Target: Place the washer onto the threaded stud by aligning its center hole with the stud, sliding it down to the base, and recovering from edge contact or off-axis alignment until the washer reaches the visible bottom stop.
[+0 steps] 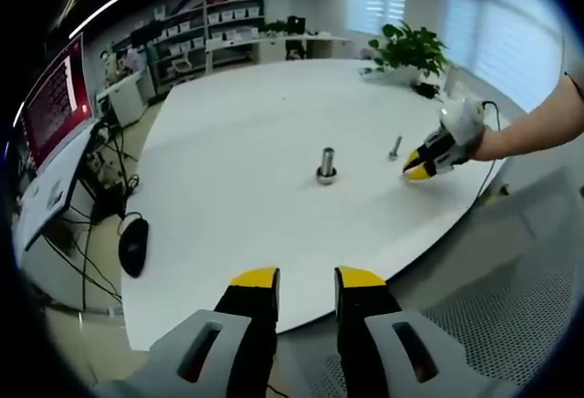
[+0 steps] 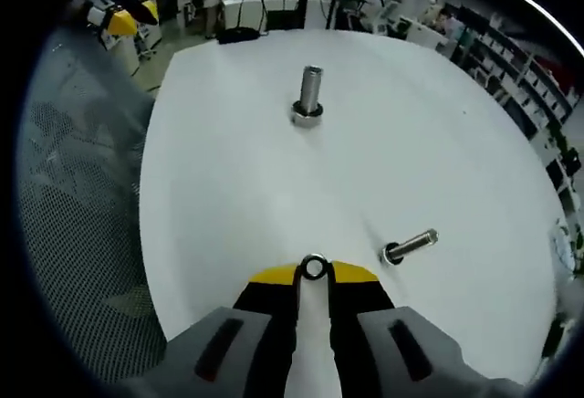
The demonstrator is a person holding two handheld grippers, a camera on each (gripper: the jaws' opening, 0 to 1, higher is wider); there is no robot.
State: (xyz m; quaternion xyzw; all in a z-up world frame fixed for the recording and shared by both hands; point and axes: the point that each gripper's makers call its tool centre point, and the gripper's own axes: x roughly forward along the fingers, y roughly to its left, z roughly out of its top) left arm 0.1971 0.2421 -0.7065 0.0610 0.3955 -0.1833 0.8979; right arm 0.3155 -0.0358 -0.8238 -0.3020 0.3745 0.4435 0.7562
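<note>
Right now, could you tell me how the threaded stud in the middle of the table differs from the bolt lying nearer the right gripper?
The threaded stud stands upright on a nut-like base; the bolt lies on its side. The stud looks thicker; the bolt looks slimmer. The stud sits farther from the right gripper, which holds the washer; the bolt lies close beside it. Both are grey metal on the white table.

potted plant [image 1: 410, 48] and monitor [image 1: 55, 106] (left side) flank table [image 1: 228, 225].

An office-lab: storage shelves [image 1: 196, 37], monitor [image 1: 57, 97], white table [image 1: 246, 124], potted plant [image 1: 409, 49].
</note>
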